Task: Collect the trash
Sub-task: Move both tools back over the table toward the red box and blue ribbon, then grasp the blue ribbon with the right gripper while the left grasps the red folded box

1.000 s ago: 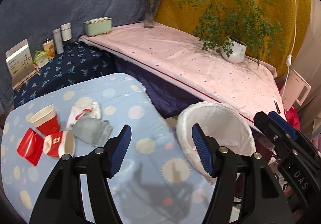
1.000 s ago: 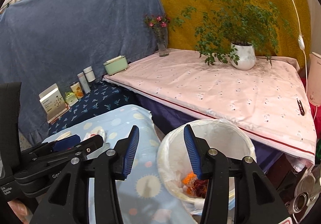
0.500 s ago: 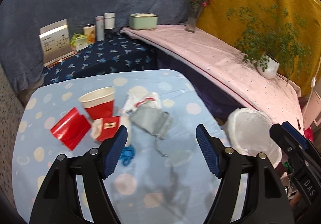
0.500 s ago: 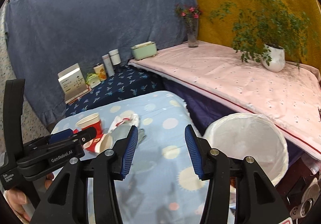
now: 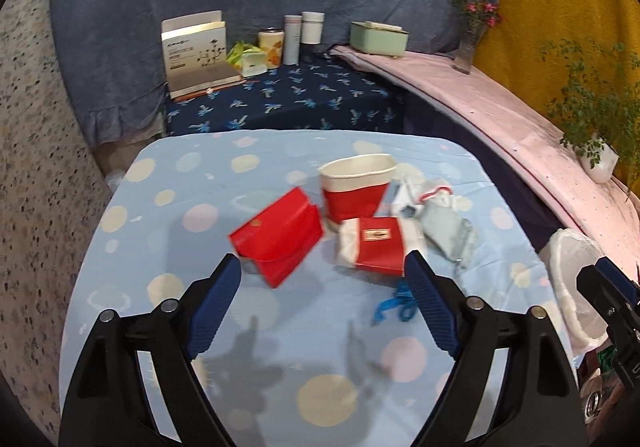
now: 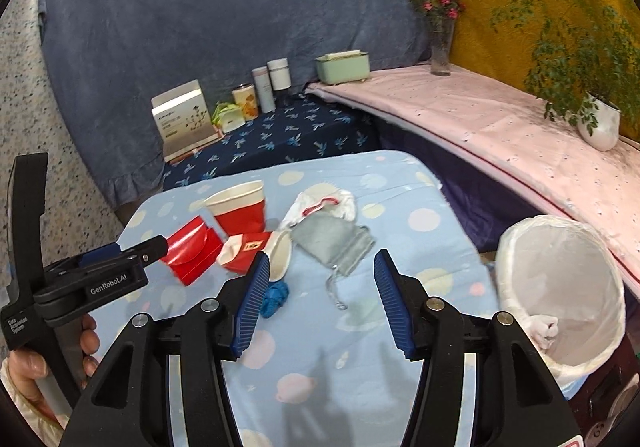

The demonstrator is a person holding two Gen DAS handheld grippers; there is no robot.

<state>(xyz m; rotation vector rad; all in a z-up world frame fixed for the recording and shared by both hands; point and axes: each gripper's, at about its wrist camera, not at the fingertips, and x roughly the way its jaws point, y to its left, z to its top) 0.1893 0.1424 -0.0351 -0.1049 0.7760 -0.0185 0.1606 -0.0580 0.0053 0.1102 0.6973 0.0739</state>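
Trash lies on the blue dotted table: a red folded packet, an upright red-and-white paper cup, a crushed red-and-white cup on its side, a grey cloth mask, a white wrapper and a blue scrap. My left gripper is open and empty, just short of the packet and crushed cup. My right gripper is open and empty, near the mask and blue scrap. The white-lined bin stands right of the table.
A dark blue patterned shelf behind the table holds a box, cans and bottles. A pink-covered ledge runs along the right with a mint box, a flower vase and a potted plant. The left gripper shows in the right wrist view.
Both grippers have swung left, away from the bin and toward the trash on the table. The left gripper has come closer to the red packet and crushed cup. Both stay open.
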